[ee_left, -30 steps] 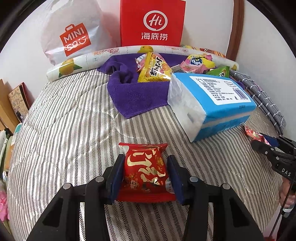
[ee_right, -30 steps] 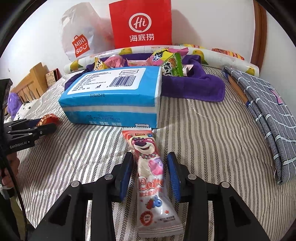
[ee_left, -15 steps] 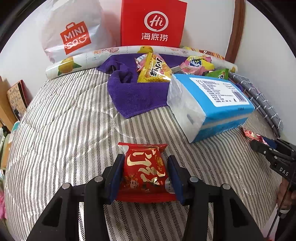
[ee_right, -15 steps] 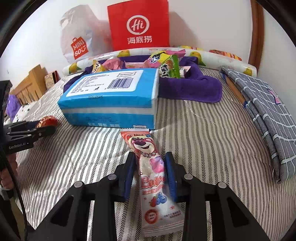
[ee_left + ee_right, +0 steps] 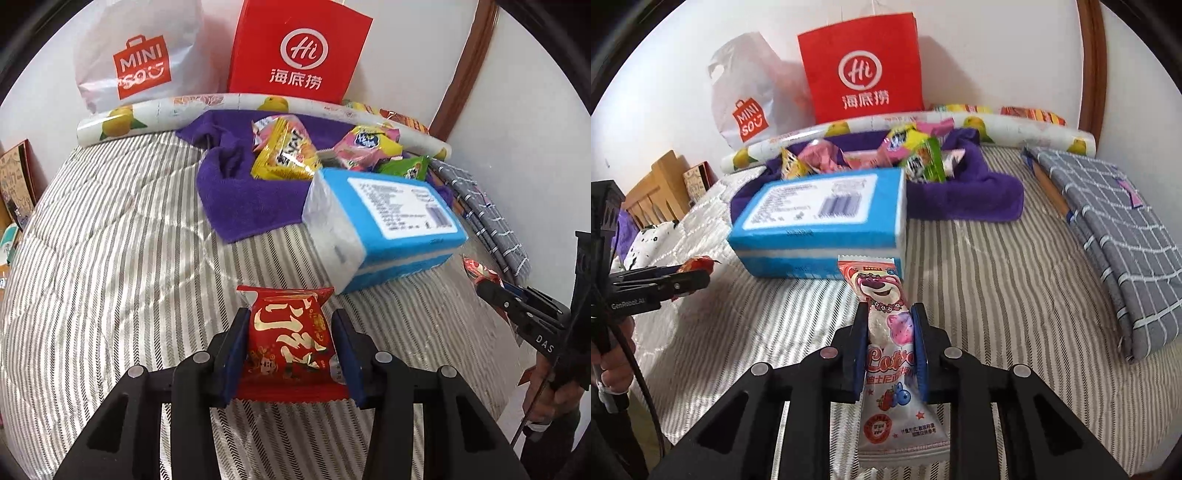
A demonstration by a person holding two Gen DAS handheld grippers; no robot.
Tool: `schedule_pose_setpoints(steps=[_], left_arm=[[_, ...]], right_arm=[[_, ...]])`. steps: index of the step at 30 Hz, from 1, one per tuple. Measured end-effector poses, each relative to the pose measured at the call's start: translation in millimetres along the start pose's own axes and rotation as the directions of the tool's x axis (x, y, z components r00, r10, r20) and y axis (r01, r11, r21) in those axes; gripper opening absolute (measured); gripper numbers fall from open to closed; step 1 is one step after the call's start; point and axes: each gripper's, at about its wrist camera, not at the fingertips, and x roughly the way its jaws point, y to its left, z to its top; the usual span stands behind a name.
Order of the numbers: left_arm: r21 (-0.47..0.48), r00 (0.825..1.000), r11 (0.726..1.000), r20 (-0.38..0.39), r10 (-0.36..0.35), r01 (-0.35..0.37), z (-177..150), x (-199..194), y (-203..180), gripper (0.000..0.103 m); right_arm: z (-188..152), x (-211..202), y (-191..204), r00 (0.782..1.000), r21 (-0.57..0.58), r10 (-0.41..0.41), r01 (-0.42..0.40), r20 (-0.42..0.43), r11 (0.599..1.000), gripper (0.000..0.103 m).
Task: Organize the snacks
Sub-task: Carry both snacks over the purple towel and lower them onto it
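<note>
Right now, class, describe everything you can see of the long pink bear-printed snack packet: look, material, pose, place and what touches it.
The pink bear packet is a long, narrow, glossy plastic wrapper with crimped ends, printed with a pink bear face, "Lotso" lettering, berries and a round red seal. It lies lengthwise along the right tool, whose blue pads have just closed on its middle, pinching it in. Its bear end points toward the blue tissue pack; its wider end hangs toward the camera, above the striped bedcover.

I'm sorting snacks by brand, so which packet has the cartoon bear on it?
The long pink packet clamped in the right gripper. The left gripper's red packet bears gold lettering instead.
</note>
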Motion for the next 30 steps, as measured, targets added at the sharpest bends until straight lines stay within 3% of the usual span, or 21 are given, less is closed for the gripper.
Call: schedule_pose_setpoints(steps=[17, 30], left_arm=[[0.081, 0.995, 0.993, 0.053, -0.086, 0.082, 65.6, -22.5, -56.0, 0.042], [0.072, 0.994, 0.996, 0.098, -0.052, 0.045, 129.2, -19.8, -62.5, 0.042]], right_arm=[[66.4, -33.5, 2.6, 0.988, 0.015, 0.074, -0.077, 0.136, 0.997, 0.022], [113.2, -14.8, -13.9, 0.987, 0.052, 0.044, -0.053, 0.151, 0.997, 0.022]])
